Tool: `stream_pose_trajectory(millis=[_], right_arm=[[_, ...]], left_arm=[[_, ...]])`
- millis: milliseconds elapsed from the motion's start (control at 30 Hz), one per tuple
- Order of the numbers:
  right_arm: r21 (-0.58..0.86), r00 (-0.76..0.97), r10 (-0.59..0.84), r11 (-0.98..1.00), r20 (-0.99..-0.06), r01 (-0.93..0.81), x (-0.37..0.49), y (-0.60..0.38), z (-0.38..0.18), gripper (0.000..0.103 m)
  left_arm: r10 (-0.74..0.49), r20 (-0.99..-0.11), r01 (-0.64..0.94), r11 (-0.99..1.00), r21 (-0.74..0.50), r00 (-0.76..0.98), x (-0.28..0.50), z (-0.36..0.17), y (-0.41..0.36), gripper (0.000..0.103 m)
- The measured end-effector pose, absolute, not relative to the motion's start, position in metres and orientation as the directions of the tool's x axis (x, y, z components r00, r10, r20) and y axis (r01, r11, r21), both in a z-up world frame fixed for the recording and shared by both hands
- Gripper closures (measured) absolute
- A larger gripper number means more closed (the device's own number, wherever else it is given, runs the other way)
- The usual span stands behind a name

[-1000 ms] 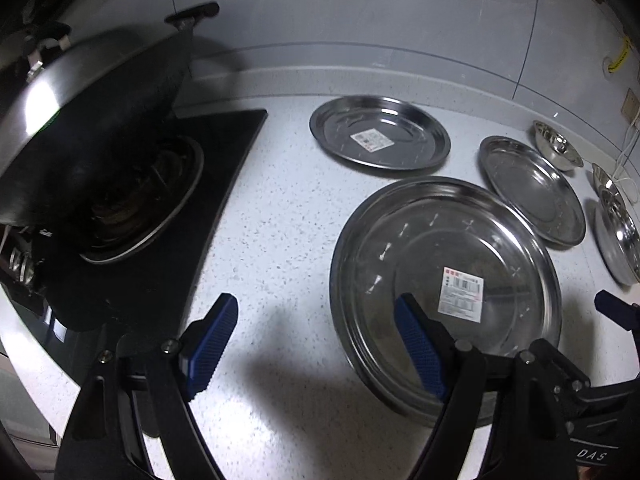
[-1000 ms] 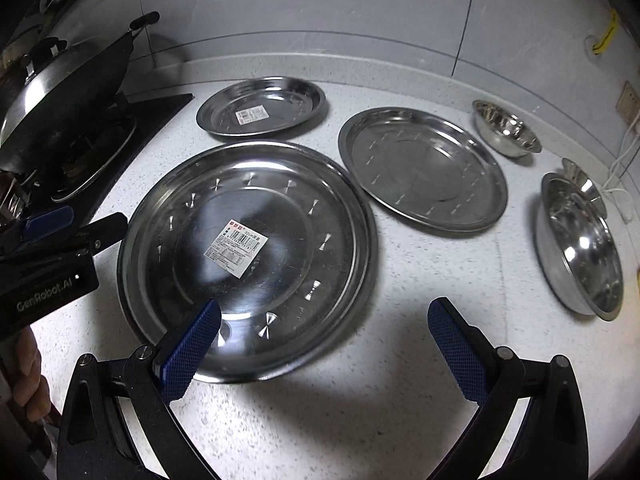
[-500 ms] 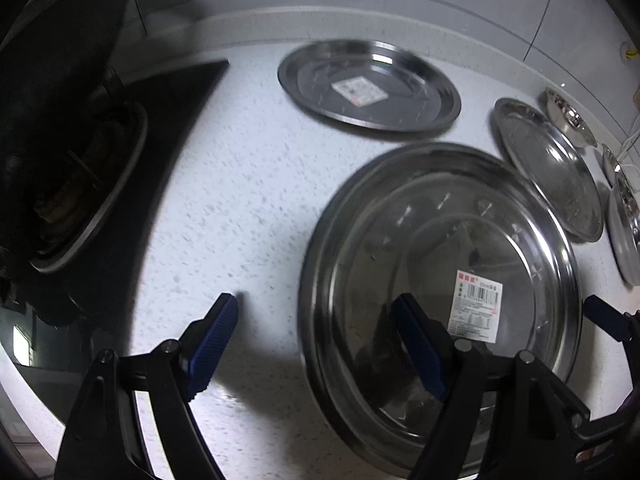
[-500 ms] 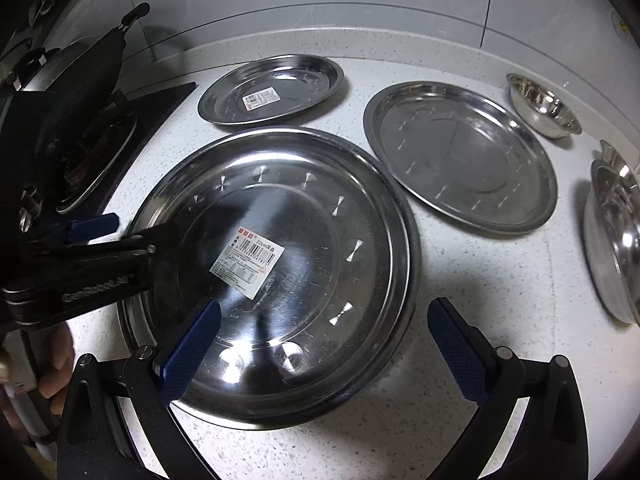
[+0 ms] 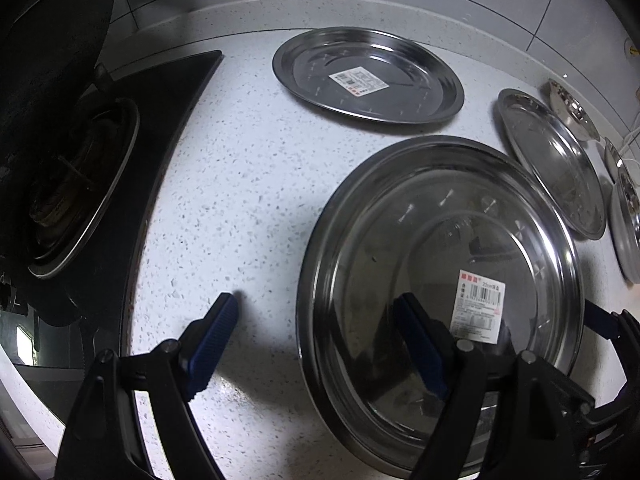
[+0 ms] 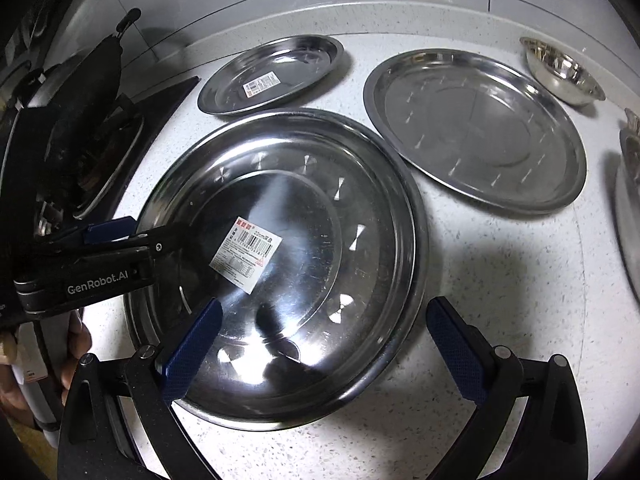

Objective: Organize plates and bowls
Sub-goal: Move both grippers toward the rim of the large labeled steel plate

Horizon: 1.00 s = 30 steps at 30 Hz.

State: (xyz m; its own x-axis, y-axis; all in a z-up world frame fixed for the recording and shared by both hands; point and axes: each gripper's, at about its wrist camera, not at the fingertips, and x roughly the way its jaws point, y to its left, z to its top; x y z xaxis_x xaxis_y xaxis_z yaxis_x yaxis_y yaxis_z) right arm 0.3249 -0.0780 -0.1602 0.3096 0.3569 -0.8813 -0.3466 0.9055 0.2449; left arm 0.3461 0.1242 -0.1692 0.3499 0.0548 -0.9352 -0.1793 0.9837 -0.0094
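A large steel plate (image 5: 460,216) with a barcode label lies on the speckled counter (image 5: 240,184); it also shows in the right wrist view (image 6: 320,208). My left gripper (image 5: 316,344) is open, its jaws astride the plate's left rim: one fingertip (image 5: 216,324) over the counter, the other (image 5: 416,340) over the plate. My right gripper (image 6: 324,344) is open, its jaws astride the plate's near right rim. A smaller labelled plate (image 6: 272,76) lies behind. A medium plate (image 6: 472,128) lies to the right.
A small steel bowl (image 6: 564,72) stands at the back right, and a larger bowl (image 5: 628,220) sits at the right edge. A black stove (image 5: 80,184) with a wok (image 5: 52,40) stands at the left. The wall runs along the back.
Both grippers have moved in and lower over the large plate. The left gripper now straddles its left rim, the right its near right rim. Both stay open.
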Motion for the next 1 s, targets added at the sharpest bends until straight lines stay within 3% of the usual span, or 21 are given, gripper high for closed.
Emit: stream_pose_trajectory(millis=[167, 233, 267, 300, 333, 367, 400, 567, 1000], right_arm=[[0.322, 0.283, 0.417, 0.888, -0.864, -0.327, 0.327, -0.086, -0.157, 0.009], [0.342, 0.278, 0.432, 0.884, -0.858, -0.319, 0.328, -0.089, -0.156, 0.022], [0.338, 0.299, 0.41, 0.903, -0.862, -0.265, 0.329, -0.092, -0.155, 0.03], [0.349, 0.293, 0.416, 0.902, -0.861, -0.255, 0.33, -0.094, -0.155, 0.039], [0.353, 0.289, 0.417, 0.902, -0.861, -0.25, 0.33, -0.097, -0.155, 0.045], [0.351, 0.287, 0.413, 0.904, -0.864, -0.243, 0.33, -0.099, -0.154, 0.059], [0.344, 0.289, 0.402, 0.91, -0.869, -0.231, 0.331, -0.102, -0.155, 0.067], [0.328, 0.292, 0.379, 0.921, -0.878, -0.208, 0.331, -0.111, -0.157, 0.091], [0.262, 0.368, 0.343, 0.931, -0.864, -0.253, 0.312, -0.104, -0.132, 0.091]], left_arm=[[0.04, -0.944, -0.16, 0.987, -0.014, 0.329, 0.351, -0.169, 0.123, 0.025], [0.031, -0.939, -0.135, 0.991, -0.016, 0.341, 0.354, -0.167, 0.119, 0.037], [0.028, -0.938, -0.126, 0.992, -0.017, 0.345, 0.354, -0.166, 0.118, 0.051], [0.035, -0.937, -0.121, 0.993, -0.008, 0.348, 0.354, -0.164, 0.116, 0.058], [0.037, -0.938, -0.133, 0.991, -0.01, 0.345, 0.355, -0.164, 0.118, 0.058], [0.035, -0.937, -0.143, 0.99, -0.016, 0.347, 0.355, -0.164, 0.12, 0.065], [0.052, -0.933, -0.156, 0.988, -0.005, 0.356, 0.354, -0.164, 0.122, 0.073], [0.034, -0.932, -0.171, 0.985, -0.03, 0.36, 0.349, -0.163, 0.131, 0.085], [0.007, -0.916, -0.174, 0.982, -0.068, 0.4, 0.311, -0.152, 0.135, 0.09]])
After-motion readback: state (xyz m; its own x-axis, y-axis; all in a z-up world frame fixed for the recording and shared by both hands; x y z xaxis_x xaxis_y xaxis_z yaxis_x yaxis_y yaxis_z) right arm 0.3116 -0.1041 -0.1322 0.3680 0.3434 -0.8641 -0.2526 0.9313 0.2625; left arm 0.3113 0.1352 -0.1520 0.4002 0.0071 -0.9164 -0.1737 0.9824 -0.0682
